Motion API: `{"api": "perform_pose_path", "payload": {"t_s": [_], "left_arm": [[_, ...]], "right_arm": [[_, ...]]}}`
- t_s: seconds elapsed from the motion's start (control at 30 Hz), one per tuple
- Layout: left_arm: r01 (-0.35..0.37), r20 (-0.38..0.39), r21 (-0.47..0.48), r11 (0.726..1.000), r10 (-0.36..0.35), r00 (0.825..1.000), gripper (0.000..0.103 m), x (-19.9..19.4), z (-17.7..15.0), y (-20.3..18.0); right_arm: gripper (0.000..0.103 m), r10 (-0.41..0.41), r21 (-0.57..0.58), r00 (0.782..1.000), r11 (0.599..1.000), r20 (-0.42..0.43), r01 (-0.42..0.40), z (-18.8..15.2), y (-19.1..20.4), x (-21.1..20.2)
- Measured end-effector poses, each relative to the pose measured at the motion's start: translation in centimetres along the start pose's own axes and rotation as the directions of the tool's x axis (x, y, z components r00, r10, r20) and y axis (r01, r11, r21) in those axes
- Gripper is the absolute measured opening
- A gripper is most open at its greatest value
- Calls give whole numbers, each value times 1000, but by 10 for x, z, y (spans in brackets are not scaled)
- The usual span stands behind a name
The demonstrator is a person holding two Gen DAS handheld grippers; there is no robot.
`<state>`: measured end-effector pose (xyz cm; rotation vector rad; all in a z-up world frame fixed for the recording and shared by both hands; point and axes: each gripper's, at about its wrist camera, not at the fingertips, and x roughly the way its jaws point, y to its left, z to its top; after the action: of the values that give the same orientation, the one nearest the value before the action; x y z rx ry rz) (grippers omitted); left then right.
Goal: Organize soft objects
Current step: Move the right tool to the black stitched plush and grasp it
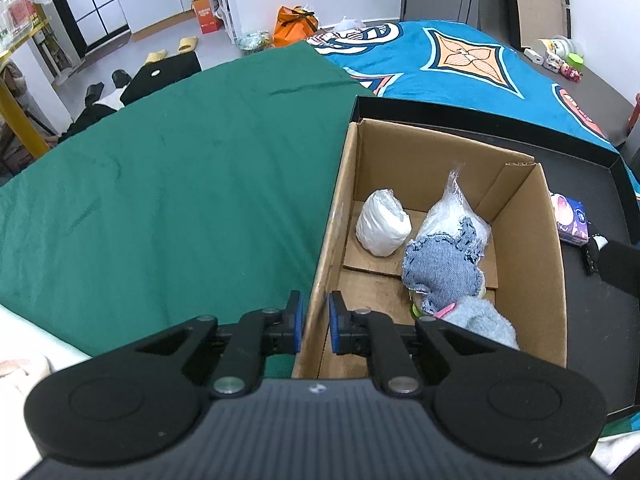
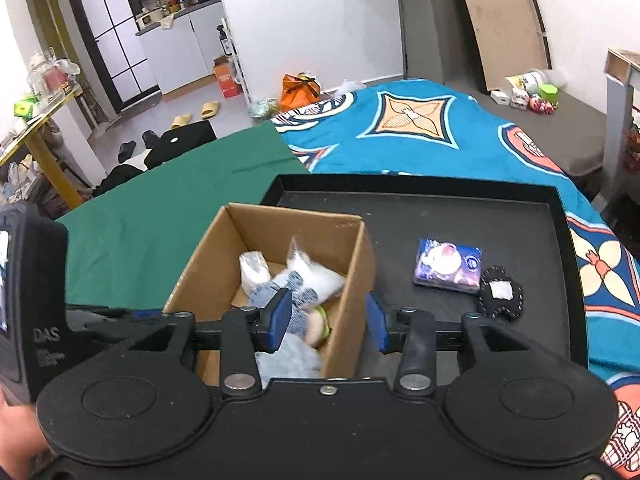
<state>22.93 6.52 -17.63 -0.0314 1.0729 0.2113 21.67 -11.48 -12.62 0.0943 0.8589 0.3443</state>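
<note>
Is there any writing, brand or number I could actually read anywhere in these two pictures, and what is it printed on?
"DAS": pale letters on the black handheld device at the left edge of the right wrist view; the smaller lines beneath are too blurred to read.
Purple tissue packet on the black tray: print too small to read.
Orange carton on the floor: lettering too blurred.
White tub in the far corner: label unreadable.

Both views are evenly and brightly lit by soft indoor light, and only faint shadows are cast inside the cardboard box. Straight lines are bowed strongly toward the edges by the fisheye lens, and the corners are darkened. Slight blur is seen in the right view.
</note>
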Motion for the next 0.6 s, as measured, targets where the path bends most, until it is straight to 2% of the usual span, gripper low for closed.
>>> {"api": "perform_pose_path", "payload": {"t_s": [0.43, 0.6], "left_arm": [[-31, 13, 36, 999, 30, 999, 16, -4, 1, -7], [-51, 15, 60, 997, 50, 999, 23, -4, 2, -13]], "right_arm": [[42, -21, 46, 1000, 999, -19, 22, -9, -30, 5], [49, -26, 77, 1000, 997, -10, 27, -11, -44, 6]]}}
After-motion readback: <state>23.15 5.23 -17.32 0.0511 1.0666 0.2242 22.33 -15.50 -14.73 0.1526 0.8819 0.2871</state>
